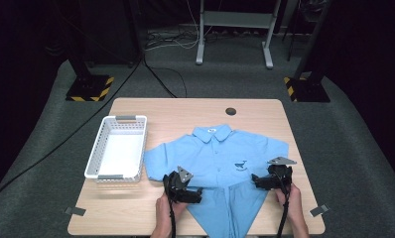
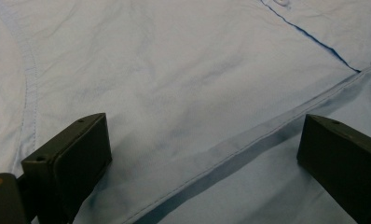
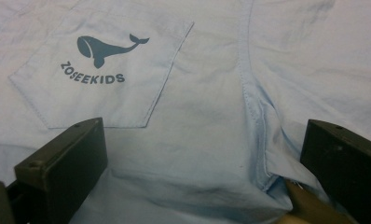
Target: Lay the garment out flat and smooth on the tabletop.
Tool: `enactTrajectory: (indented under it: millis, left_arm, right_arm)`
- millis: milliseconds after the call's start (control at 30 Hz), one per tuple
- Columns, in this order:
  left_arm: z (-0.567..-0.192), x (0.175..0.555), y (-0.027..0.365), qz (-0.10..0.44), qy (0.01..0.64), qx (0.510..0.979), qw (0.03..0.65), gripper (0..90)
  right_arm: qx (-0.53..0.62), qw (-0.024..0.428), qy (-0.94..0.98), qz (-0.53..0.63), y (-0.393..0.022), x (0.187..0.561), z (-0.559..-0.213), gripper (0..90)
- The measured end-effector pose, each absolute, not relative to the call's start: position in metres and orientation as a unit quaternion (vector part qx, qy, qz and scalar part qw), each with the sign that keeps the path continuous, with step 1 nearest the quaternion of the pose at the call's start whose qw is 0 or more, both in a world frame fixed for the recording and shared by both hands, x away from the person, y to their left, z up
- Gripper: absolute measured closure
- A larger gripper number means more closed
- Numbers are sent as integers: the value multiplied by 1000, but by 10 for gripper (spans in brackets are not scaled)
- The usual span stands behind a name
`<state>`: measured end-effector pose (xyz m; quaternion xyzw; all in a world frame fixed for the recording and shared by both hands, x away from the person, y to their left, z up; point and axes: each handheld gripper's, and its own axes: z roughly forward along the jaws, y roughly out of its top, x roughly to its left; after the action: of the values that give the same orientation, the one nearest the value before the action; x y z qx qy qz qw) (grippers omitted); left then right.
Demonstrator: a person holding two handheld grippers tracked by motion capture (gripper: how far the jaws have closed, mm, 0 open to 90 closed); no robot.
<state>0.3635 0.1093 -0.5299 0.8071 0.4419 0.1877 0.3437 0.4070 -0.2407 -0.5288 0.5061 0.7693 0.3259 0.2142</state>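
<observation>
On the counter point(image 1: 136, 208) I count one light blue shirt point(image 1: 220, 153), one white basket point(image 1: 117, 148) and two hand-held grippers, each one held in a hand of the person at the near edge. The shirt lies flat in the middle of the counter, a little toward the right, with its collar point(image 1: 213, 131) at the far side and the short sleeves spread to the left and to the right. The lower part of the shirt is folded so that it comes to a point at the near edge. It has one chest pocket point(image 3: 104, 74) with a dark whale print point(image 3: 106, 46) and the word ZOSEEKIDS under it, and a darker blue line runs along the button placket point(image 2: 314, 42). The cloth shows soft wrinkles. The basket stands to the left of the shirt, just beside the left sleeve. The left hand-held gripper point(image 1: 185, 191) rests over the near left part of the shirt, its jaws spread wide with only flat cloth between them, nothing pinched. The right hand-held gripper point(image 1: 265, 181) is at the near right side of the shirt, below the pocket, also with its jaws spread and not pressing on the cloth.
</observation>
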Motion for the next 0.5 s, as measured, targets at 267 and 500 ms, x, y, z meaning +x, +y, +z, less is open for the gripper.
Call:
enactTrajectory:
  millis: [267,500]
  left_arm:
    - [-530,363,109,188,442,807,344,25]
    - [-530,364,109,187,440,808,345,26]
  right_arm:
    - [501,213,778,313,-254,401,-515,17]
    - [478,201,783,343,-237,373,-501,0]
